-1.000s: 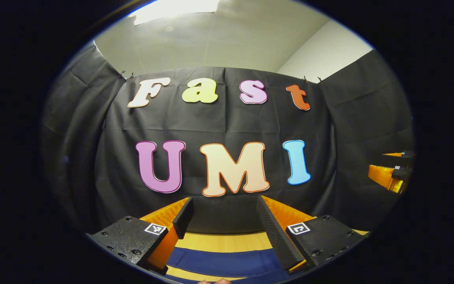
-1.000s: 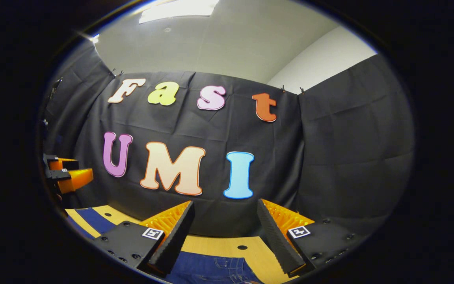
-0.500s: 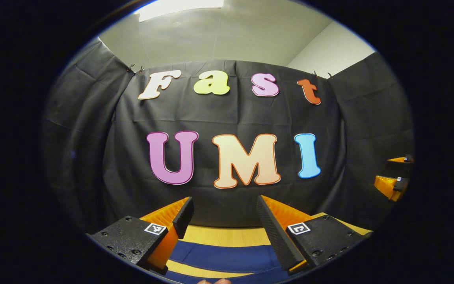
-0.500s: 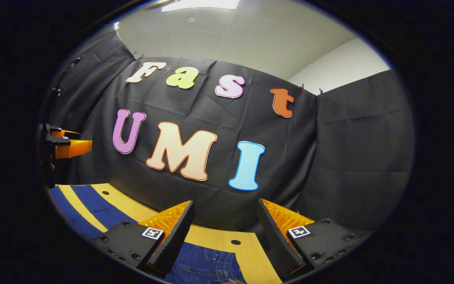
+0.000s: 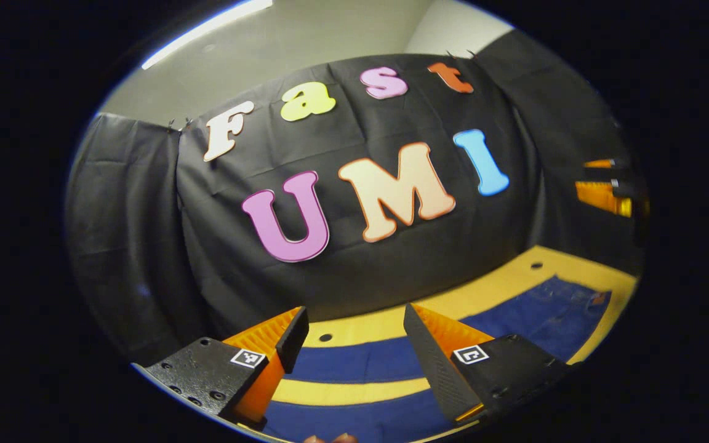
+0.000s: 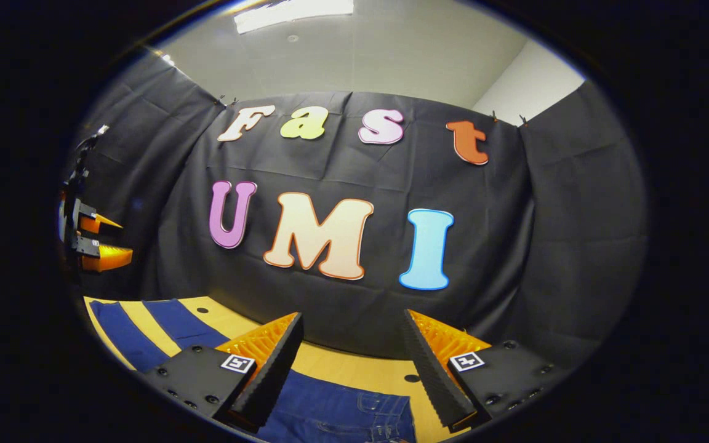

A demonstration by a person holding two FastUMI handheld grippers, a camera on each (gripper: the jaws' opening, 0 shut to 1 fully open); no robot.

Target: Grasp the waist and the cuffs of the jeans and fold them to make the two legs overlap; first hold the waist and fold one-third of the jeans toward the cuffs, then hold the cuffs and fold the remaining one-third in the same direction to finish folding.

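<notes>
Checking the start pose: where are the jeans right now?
The jeans lie flat on the wooden table, waist below the open right gripper; both legs run under the open left gripper.

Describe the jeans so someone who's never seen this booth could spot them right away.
On the yellow table before the black cloth wall, the jeans lie flat. They are dark blue denim, legs spread apart with table showing between, pocket stitching at the waist.

Your left gripper (image 5: 354, 344) hangs above the jeans (image 5: 533, 320), jaws wide apart, nothing between them. Both legs lie flat on the table (image 5: 502, 284), a strip of tabletop between them. Beyond the jeans' far end, the right gripper (image 5: 604, 187) hovers.
</notes>
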